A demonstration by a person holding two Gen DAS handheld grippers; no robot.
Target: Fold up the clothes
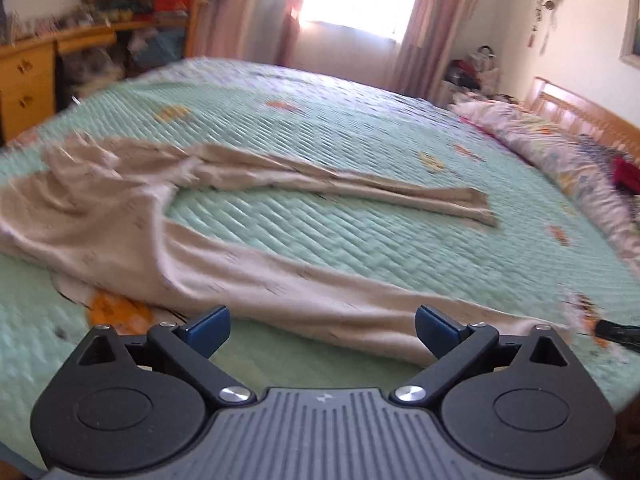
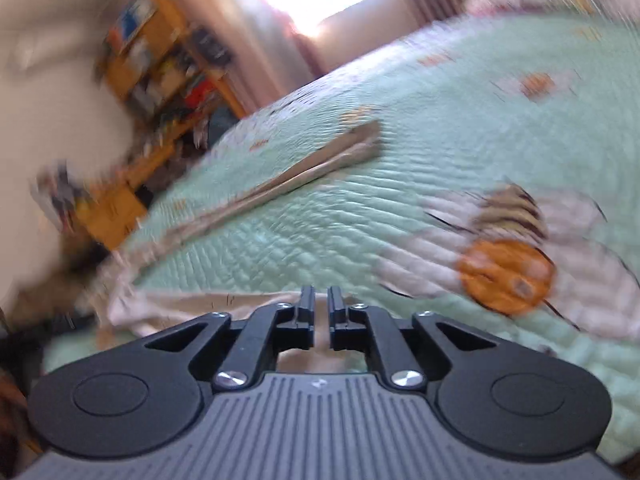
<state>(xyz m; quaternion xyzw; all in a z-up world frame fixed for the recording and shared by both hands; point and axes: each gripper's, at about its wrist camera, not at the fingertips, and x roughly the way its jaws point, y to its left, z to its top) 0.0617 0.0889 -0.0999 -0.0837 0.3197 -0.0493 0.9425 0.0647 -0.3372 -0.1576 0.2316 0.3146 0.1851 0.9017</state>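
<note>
- The left hand-held gripper [image 1: 322, 330] is spread wide, its blue-padded fingers [image 1: 208, 326] well apart and holding nothing; it hovers just above the near leg of the beige trousers [image 1: 120, 216].
- The right hand-held gripper [image 2: 321, 312] has its two fingers drawn almost together, with only a narrow slit between them. Beige cloth shows in that slit and right under the fingertips, so it appears to be pinching the trousers' hem [image 2: 192, 308], though blur keeps the contact from being certain.
- The trousers lie spread on the bed's green quilt [image 1: 360, 148]. Their waist end is bunched toward the left of the left wrist view, and the two legs fan out from it to the right.
- The far leg [image 1: 360, 188] is narrow and creased, and ends flat on the quilt, well apart from the near leg.
- An orange cartoon patch [image 2: 506, 276] on the quilt lies near the right hand-held gripper, to its right.
- Beyond the trousers, a patterned pillow [image 1: 560, 156] lies along the wooden headboard [image 1: 580, 114].
- A wooden desk with drawers [image 1: 28, 80] stands past the bed's far left edge, and pink curtains [image 1: 424, 24] frame a bright window.
- Both views are motion-blurred, the right wrist view heavily so.
</note>
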